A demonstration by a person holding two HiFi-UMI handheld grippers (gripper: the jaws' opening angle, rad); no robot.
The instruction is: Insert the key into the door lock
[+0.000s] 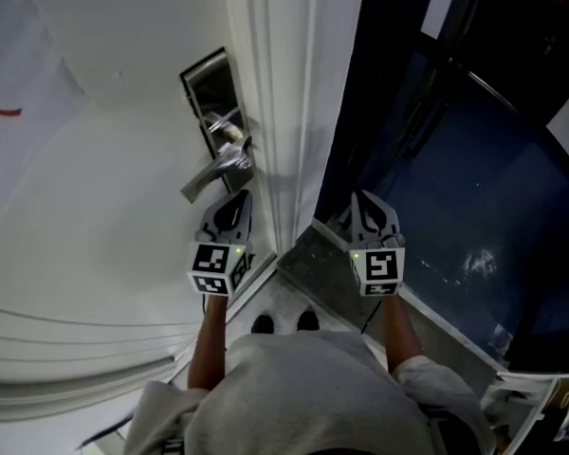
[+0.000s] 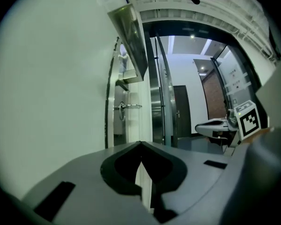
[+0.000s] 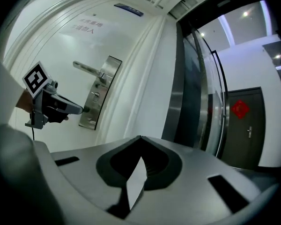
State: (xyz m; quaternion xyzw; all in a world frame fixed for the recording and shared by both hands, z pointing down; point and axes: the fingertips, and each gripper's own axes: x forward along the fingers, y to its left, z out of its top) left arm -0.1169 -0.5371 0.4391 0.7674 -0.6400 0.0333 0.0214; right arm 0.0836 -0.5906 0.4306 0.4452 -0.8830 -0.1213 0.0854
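Jaws pressed together on both the grey left gripper (image 1: pixel 239 197) and right gripper (image 1: pixel 362 197), no key discernible, silver rectangular lock plate (image 1: pixel 211 93) at eleven o'clock of the left; a small, stiff, slick key likely wants pinching by its flat head.

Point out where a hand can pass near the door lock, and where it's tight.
Free: the bare white door panel left of the lock plate, and the dark space right of the door frame, beyond the right hand-held gripper. Crowded: just below the lever handle, where the left hand-held gripper sits close to the plate.
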